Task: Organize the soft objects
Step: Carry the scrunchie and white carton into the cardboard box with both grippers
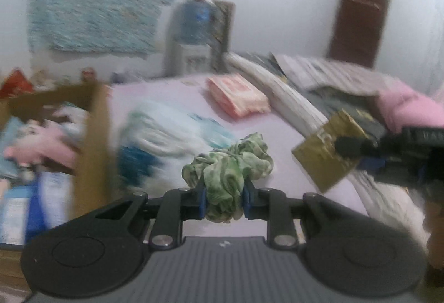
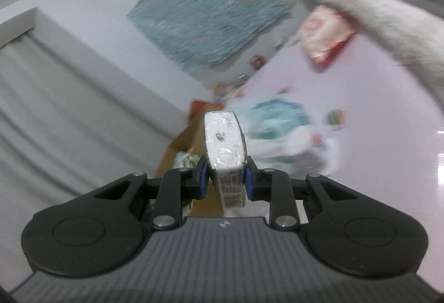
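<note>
Green scrunchie (image 1: 230, 161): pinched between the blue pads of the left gripper (image 1: 224, 199), jaws nearly closed with the fabric bunched and bulging above and ahead of the fingertips. It is carried clear of the pale lilac table (image 1: 277, 186). No long axis is noted; the cloth is a crumpled loop.

Tissue pack (image 2: 226, 153): clamped on its narrow faces by the right gripper (image 2: 225, 182), jaws drawn in close. Its long axis runs forward, away from the fingers, front end tilted upward.

Cardboard box (image 1: 95, 120): seen to the left of the left gripper, already holding a pink plush toy (image 1: 41, 146) and other soft items. In the right wrist view the box (image 2: 177, 147) lies straight ahead, beyond and below the pack.

Judgement: the box is taken as the drop point. The left hand appears nearer to it, with the box rim just leftward of the scrunchie, so a short leftward carry is called for. A large wrapped soft pack (image 1: 169, 136) is left on the table between the box and the grippers. Background detail is blurred.
</note>
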`<state>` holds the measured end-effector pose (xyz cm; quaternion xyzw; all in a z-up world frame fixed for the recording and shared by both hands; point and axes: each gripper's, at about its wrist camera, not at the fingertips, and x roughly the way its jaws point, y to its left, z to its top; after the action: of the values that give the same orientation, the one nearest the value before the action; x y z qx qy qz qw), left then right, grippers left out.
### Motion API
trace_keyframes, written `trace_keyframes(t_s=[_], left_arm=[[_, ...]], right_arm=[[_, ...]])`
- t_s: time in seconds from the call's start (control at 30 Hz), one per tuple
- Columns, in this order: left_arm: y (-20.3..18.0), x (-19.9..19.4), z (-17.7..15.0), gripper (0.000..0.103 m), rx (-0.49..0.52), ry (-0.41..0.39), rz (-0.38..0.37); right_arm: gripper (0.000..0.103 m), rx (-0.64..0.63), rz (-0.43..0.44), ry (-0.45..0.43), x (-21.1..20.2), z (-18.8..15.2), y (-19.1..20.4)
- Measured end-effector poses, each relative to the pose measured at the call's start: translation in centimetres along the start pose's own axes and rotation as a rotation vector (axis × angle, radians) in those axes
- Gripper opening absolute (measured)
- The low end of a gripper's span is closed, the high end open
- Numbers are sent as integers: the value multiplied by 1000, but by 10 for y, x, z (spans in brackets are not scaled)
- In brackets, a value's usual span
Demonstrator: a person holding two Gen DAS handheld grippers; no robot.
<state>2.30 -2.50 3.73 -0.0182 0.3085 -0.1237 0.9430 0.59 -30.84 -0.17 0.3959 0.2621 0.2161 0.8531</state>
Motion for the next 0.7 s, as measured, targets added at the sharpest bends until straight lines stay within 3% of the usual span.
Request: trace_keyframes(t_s=[0.23,0.37,0.5,0.7], left_arm=[[68,-59,23,24,-34,-78,198],[111,-74,26,24,-49,-26,334],[156,-75,22,24,-93,47,439],[206,-66,6,25,-119,165,461]], right_arm=[[24,-93,171,155,75,6,70],[24,-162,218,262,131,4,112],[24,-228,201,363,188,-2,145],[24,-280,204,534,260,-16,173]])
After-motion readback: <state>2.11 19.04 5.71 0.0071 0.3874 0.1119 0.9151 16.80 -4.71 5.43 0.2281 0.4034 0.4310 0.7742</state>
